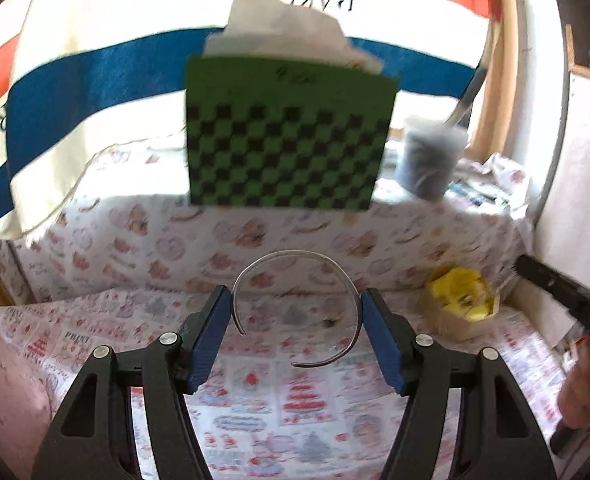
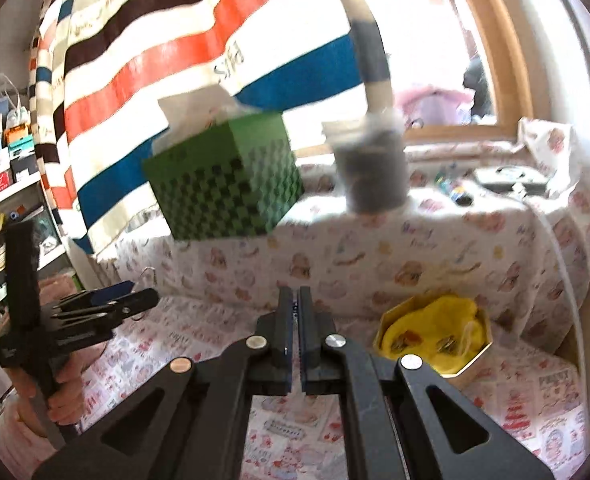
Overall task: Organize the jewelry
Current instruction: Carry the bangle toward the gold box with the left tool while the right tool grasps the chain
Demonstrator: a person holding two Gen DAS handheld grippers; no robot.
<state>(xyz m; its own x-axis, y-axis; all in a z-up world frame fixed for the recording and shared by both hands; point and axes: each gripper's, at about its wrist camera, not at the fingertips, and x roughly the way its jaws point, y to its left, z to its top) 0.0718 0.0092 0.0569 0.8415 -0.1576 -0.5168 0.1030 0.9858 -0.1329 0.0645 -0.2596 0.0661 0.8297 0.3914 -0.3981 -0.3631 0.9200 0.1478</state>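
Observation:
In the left wrist view my left gripper (image 1: 295, 312) is shut on a thin silver open bangle (image 1: 295, 258), whose ring spans the gap between the blue pads and is held above the patterned cloth. A hexagonal gold box with yellow lining (image 1: 461, 300) sits to the right; in the right wrist view this box (image 2: 435, 338) holds small jewelry pieces. My right gripper (image 2: 294, 300) is shut, with a very small item barely visible between the pads. The left gripper (image 2: 107, 300) shows at the left of that view.
A green checkered tissue box (image 1: 287, 136) and a grey cup (image 1: 429, 158) stand on the raised cloth-covered ledge (image 1: 255, 232) behind. A striped towel (image 1: 95, 80) hangs at the back. Shelves (image 2: 3, 184) stand at the far left in the right wrist view.

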